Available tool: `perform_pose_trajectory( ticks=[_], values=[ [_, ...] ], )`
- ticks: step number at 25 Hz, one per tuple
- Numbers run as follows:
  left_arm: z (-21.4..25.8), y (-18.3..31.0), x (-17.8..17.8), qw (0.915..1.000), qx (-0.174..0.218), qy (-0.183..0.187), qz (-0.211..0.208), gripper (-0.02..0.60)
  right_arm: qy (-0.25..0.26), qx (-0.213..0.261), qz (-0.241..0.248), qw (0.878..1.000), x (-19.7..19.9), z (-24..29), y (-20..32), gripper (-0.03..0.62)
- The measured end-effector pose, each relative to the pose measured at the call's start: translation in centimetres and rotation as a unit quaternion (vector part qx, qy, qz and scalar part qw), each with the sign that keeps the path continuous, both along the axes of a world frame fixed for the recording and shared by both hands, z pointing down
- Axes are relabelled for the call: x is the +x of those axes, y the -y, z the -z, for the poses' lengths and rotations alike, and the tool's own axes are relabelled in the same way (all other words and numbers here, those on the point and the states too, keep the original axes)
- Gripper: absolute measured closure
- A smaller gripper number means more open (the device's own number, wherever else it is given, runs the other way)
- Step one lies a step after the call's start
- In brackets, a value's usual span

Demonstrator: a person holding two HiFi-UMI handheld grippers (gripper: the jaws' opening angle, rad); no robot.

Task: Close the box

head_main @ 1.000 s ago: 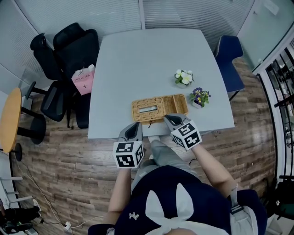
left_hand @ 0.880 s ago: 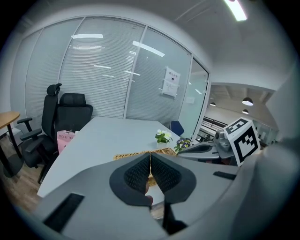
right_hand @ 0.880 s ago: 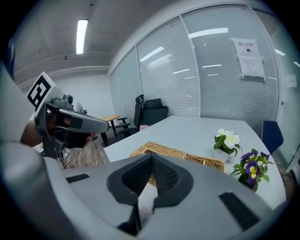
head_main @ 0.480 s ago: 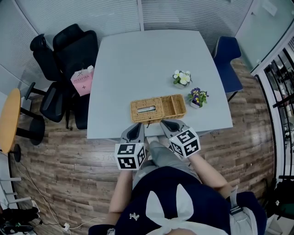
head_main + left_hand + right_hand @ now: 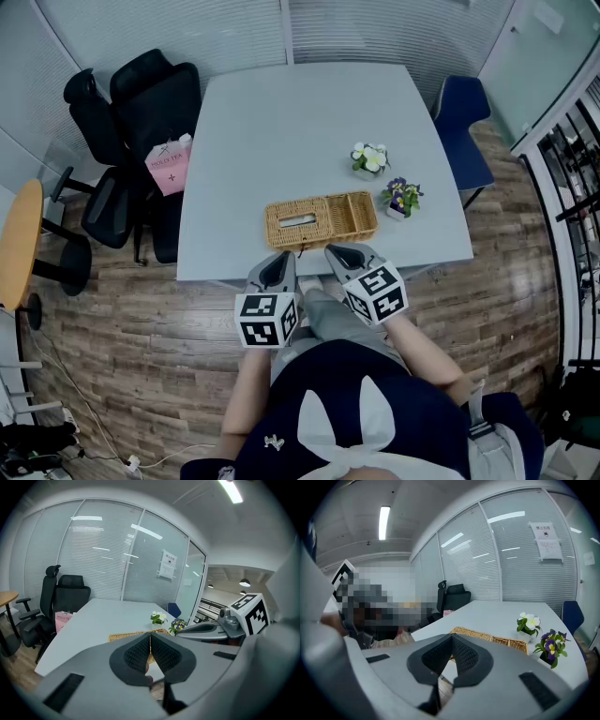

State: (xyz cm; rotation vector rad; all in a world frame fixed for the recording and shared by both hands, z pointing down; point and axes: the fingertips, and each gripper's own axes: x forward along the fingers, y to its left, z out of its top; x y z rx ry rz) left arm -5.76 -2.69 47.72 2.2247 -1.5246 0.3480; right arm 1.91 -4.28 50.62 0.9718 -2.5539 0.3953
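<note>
Box point(image 5: 322, 220): 12 o'clock from both, long axis 9-to-3.
Nearer: right hand-held gripper point(image 5: 334, 251), jaws together, empty.
Left hand-held gripper point(image 5: 277, 258): jaws together, empty.

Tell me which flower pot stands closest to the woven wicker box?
The purple-flowered pot, beside the right end of the woven wicker box; the white-flowered pot stands farther back.
</note>
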Motion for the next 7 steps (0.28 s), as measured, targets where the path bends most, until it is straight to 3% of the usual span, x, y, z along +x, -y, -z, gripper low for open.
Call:
perform_pose_trajectory(
  ticks=[7],
  values=[
    [0.27,-1.01,0.23,1.0,0.002,0.0,-0.001,0.558,0.004,0.003,-0.002,1.0,0.27,0.52,-0.84,0.592]
  ],
)
